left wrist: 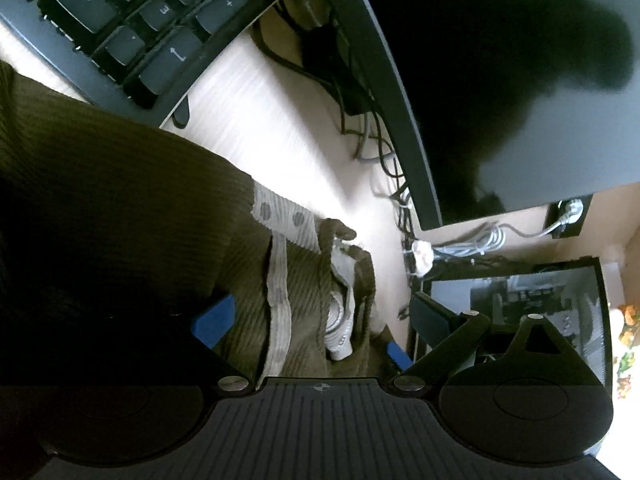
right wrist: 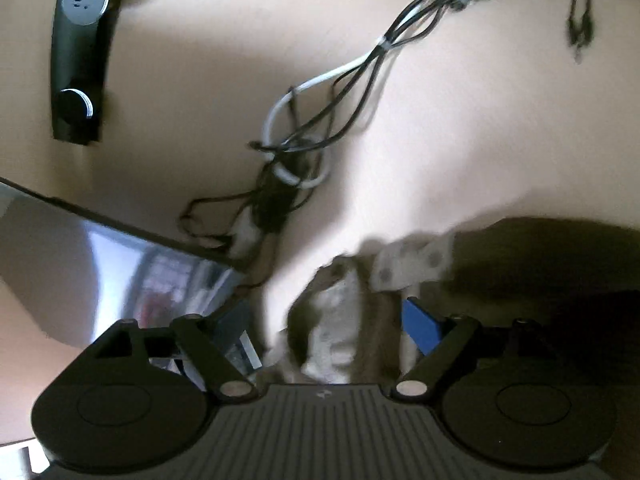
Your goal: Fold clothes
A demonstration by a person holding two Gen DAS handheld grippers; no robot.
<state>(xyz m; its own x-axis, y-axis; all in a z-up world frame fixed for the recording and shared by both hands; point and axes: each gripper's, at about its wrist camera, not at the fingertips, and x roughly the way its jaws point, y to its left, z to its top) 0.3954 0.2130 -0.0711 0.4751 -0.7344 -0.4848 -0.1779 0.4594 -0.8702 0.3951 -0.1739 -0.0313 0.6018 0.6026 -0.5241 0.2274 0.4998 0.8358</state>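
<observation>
An olive-green ribbed garment (left wrist: 120, 200) with a grey dotted waistband (left wrist: 280, 216) lies on the pale wooden desk (left wrist: 256, 120). My left gripper (left wrist: 304, 328) stands wide open around a bunched fold of the cloth, its blue pads (left wrist: 214, 320) on either side. In the right wrist view, the same garment (right wrist: 540, 256) with its dotted band (right wrist: 416, 260) sits at the lower right. My right gripper (right wrist: 332, 332) is also open around a bunched edge of cloth, one blue pad (right wrist: 420, 324) showing. That view is blurred.
A black keyboard (left wrist: 132, 16) lies at the top left, touching the garment. A monitor (left wrist: 520, 80) stands on the right, with a tangle of cables (left wrist: 384, 152) behind it. Cables (right wrist: 300, 148) and a black power strip (right wrist: 80, 52) lie on the desk in the right wrist view.
</observation>
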